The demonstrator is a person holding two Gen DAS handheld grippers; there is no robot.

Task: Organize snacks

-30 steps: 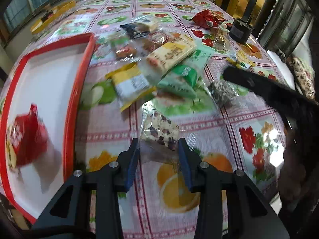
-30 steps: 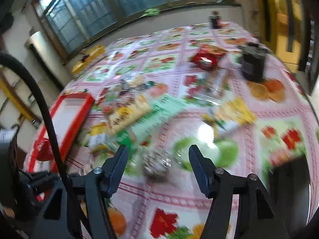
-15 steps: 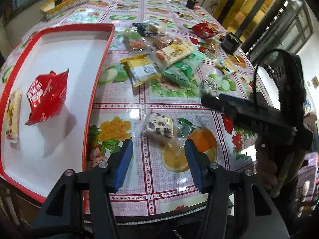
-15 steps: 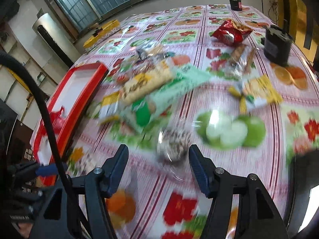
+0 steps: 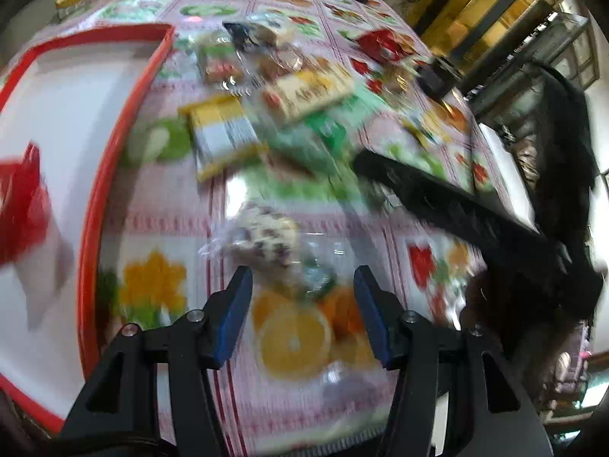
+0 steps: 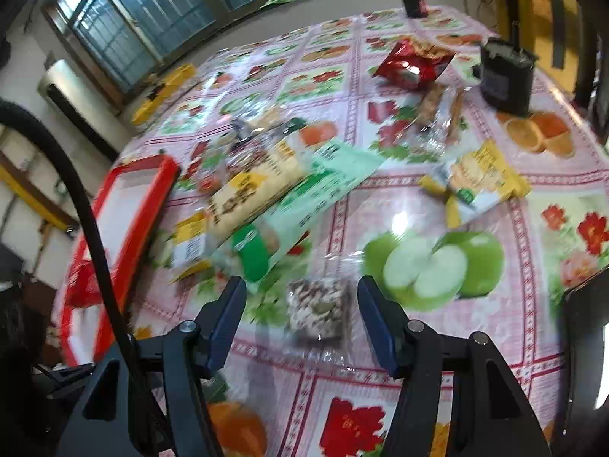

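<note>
Overhead, both grippers hang with fingers spread, holding nothing. Left gripper (image 5: 302,272) sits just short of a clear-wrapped nut bar (image 5: 266,238) on the fruit-print tablecloth (image 5: 434,266), beside the red tray (image 5: 125,114). Right gripper (image 6: 300,285) straddles a dark seed bar (image 6: 318,310) (wrapper partly between the fingers, not touching). 1 red packet (image 5: 21,209) lies in the tray; the remaining snacks (image 6: 266,190) are heaped mid-table.
</note>
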